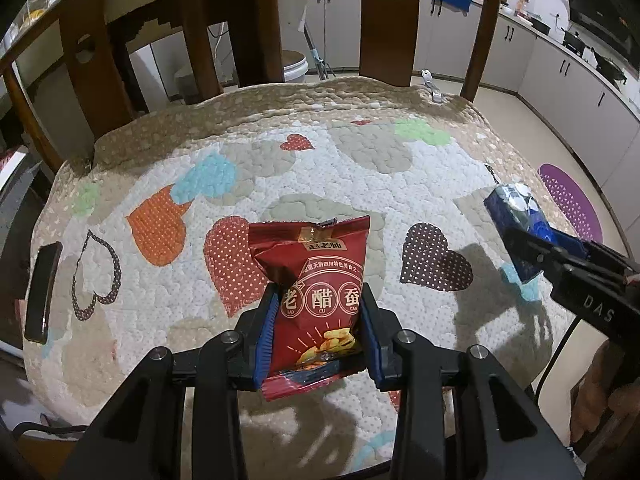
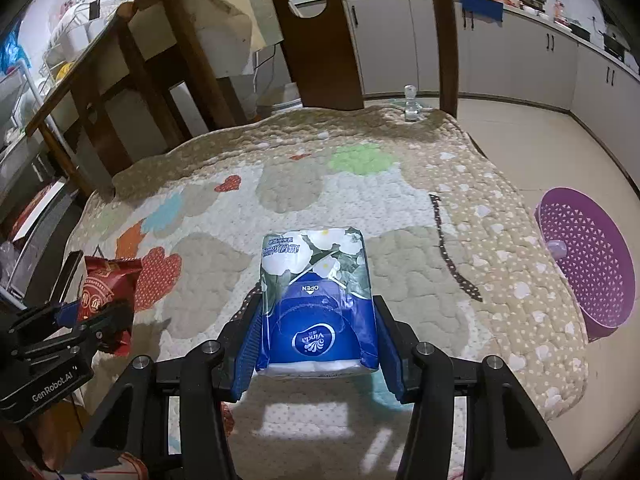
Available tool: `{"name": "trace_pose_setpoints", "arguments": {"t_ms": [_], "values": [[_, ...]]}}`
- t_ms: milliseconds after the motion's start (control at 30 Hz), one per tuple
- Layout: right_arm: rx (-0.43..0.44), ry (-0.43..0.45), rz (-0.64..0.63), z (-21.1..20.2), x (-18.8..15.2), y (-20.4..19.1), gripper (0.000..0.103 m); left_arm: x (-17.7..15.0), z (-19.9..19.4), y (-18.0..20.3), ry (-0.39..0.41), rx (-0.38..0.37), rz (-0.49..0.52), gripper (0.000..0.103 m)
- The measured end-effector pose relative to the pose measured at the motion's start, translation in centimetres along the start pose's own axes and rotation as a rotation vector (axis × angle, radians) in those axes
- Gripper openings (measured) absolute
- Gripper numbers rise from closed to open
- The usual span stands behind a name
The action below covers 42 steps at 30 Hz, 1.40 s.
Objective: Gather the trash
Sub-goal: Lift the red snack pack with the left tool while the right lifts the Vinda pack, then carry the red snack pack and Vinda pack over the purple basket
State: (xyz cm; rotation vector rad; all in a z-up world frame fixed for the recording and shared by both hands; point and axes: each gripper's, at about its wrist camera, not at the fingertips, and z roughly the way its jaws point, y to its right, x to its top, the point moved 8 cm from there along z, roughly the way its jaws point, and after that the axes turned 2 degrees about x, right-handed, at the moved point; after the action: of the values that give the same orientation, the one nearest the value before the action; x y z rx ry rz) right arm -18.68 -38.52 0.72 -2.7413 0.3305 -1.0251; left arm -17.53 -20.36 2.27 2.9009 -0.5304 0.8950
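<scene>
Trash sat gripped at each frame's centre: left gripper point(image 1: 316, 320) clamped the red snack bag point(image 1: 316, 300), right gripper point(image 2: 316, 332) the tissue pack point(image 2: 316, 300), probably bound for the purple basket point(image 2: 592, 264) at right

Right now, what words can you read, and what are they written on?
"老醋" with "LAO CU" beneath: red snack bag in the left tongs.
"Vinda" and "OPEN", upside down: blue tissue pack in the right tongs.
"GenRobot.AI": left tongs body, seen from the right wrist.
"DAS": right tongs body; the rest is cut off.
Smaller print on both packs: too blurred.
</scene>
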Motion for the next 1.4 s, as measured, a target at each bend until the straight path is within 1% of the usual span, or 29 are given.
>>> {"name": "trace_pose_setpoints", "arguments": {"t_ms": [333,667,1000,1400], "values": [[-0.008,0.031,0.033,-0.9,0.3,1.4,0.056,0.6,-1.0,1.1,0.030,0.042,0.051,0.036],[-0.011,0.063,0.065,-1.7,0.9,3.0,0.056,0.9,-1.2,2.0,0.025,0.075,0.085,0.036],[-0.013,0.082,0.128,-2.5,1.0,5.7,0.056,1.3,-1.2,3.6,0.022,0.086,0.129,0.036],[-0.022,0.102,0.183,-3.0,1.2,8.1,0.056,1.4,-0.6,4.8,0.001,0.088,0.158,0.036]]}}
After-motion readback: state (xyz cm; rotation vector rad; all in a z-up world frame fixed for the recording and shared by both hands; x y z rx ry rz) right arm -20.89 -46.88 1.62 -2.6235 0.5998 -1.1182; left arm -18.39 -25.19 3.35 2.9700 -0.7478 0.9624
